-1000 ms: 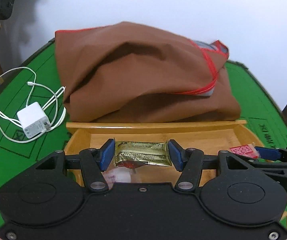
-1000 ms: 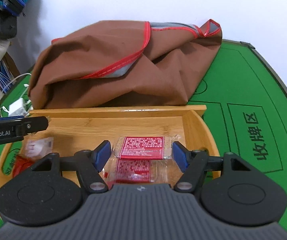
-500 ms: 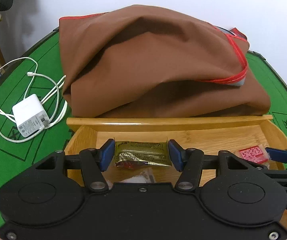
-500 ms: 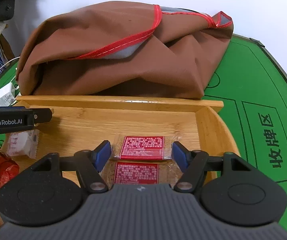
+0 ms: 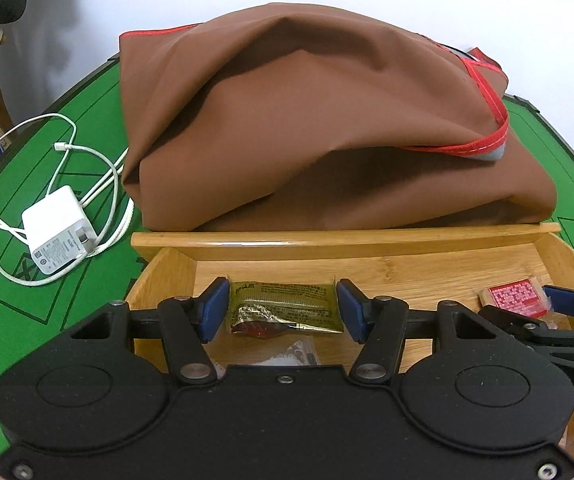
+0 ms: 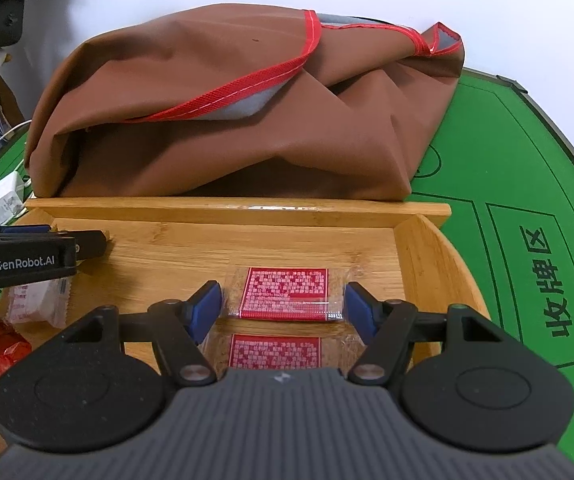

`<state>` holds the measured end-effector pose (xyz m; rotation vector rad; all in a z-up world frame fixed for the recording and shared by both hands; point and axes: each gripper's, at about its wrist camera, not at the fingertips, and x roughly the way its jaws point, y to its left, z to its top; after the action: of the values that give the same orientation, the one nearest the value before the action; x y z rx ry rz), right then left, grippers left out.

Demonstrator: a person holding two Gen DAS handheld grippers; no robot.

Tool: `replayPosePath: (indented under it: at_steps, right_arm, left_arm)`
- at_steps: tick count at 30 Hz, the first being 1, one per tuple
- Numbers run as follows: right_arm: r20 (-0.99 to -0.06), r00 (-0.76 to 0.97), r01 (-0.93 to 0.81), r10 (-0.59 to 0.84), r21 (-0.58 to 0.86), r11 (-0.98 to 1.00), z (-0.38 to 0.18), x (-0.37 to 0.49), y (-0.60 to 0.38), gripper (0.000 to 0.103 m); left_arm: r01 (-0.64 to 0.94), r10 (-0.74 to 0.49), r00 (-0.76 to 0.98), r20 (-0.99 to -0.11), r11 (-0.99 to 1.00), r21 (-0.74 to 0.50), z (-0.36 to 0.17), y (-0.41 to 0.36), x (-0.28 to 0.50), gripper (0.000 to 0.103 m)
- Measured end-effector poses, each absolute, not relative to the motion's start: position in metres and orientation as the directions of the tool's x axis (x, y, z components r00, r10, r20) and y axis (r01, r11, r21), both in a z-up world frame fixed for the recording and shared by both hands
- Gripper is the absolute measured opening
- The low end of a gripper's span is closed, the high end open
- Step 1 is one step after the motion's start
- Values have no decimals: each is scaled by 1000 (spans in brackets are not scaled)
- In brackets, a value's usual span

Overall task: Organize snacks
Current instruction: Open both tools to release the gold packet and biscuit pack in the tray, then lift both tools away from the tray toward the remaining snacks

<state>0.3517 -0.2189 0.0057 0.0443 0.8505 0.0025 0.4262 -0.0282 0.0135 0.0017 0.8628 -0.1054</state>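
A bamboo tray (image 5: 367, 240) (image 6: 247, 210) holds the snacks. My left gripper (image 5: 283, 312) is shut on a gold-green snack packet (image 5: 287, 304) and holds it over the tray's left part. My right gripper (image 6: 283, 308) is shut on a clear packet with a red label (image 6: 287, 292), above a second red-label packet (image 6: 275, 352) lying on the tray. The held red packet also shows at the right of the left wrist view (image 5: 515, 300). A white-pink packet (image 6: 39, 304) and a red packet (image 6: 3, 356) lie at the tray's left.
A brown cloth bag with red trim (image 5: 307, 120) (image 6: 227, 112) lies right behind the tray. A white charger with cable (image 5: 59, 236) sits on the green felt table (image 6: 527, 184) to the left. Clutter stands at the far left edge.
Both grippers have moved forward over the tray toward the bag, each still holding its packet. The bag looms larger.
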Motion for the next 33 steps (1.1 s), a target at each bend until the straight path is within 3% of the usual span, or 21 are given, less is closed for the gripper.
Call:
replayPosePath:
  at_steps: [8,9,19,33]
  right_arm:
    - [-745,667,18,22,46,999,5,351,-218,74]
    - [-744,667,17,24,47,999,6,351,-218,82]
    - [-711,701,10,48,78,997,30,333,-219,92]
    - [-631,765,-75,124,103,992,62,255,-218,102]
  left_arm:
    - [89,-68,646,-760,996,-14,9,-35,427,61]
    - [87,-66,645,-761,996,-13,9,-35,426,62]
    - [122,-59,708,-704,992,40,41,-39,396,93]
    - [197,-118,767,-631,979,55,79,-21,298,103]
